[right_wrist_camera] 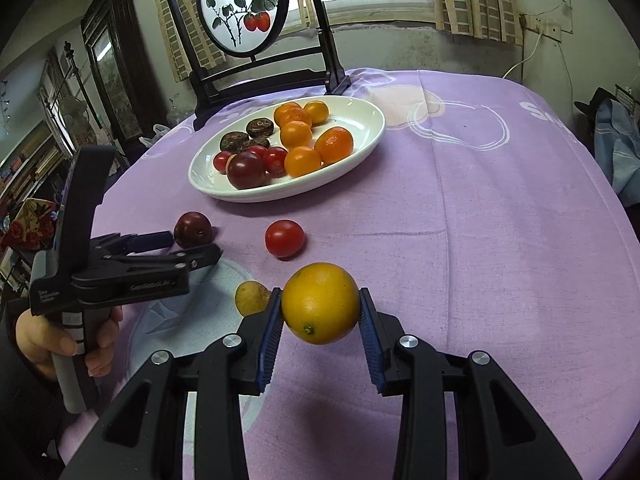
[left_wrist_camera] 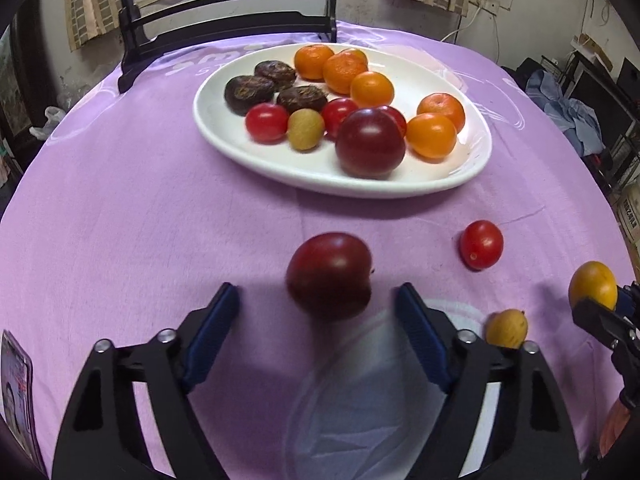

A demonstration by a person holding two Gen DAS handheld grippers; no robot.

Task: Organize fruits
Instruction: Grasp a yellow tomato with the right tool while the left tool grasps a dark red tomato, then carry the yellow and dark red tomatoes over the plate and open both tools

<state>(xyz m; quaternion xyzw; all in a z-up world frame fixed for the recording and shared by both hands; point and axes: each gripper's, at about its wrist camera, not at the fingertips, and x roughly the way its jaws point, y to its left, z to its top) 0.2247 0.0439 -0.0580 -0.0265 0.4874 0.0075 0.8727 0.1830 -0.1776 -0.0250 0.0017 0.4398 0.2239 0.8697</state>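
Observation:
A white oval plate (left_wrist_camera: 256,160) (right_wrist_camera: 360,140) holds oranges, cherry tomatoes, a dark plum, a small tan fruit and dark wrinkled fruits. My left gripper (left_wrist_camera: 318,300) (right_wrist_camera: 192,248) is open, its fingers on either side of a dark red plum (left_wrist_camera: 330,276) (right_wrist_camera: 193,229) on the purple cloth. My right gripper (right_wrist_camera: 320,308) is shut on a yellow-orange fruit (right_wrist_camera: 320,302) (left_wrist_camera: 593,286), held above the cloth. A loose cherry tomato (left_wrist_camera: 482,244) (right_wrist_camera: 284,238) and a small yellow fruit (left_wrist_camera: 507,328) (right_wrist_camera: 251,298) lie on the cloth.
A black-framed round painted screen (right_wrist_camera: 244,4) stands at the table's far edge behind the plate. The purple cloth (right_wrist_camera: 480,220) covers the table. Clothes and clutter sit beyond the right edge (left_wrist_camera: 572,112). A card (left_wrist_camera: 16,384) lies at the near left.

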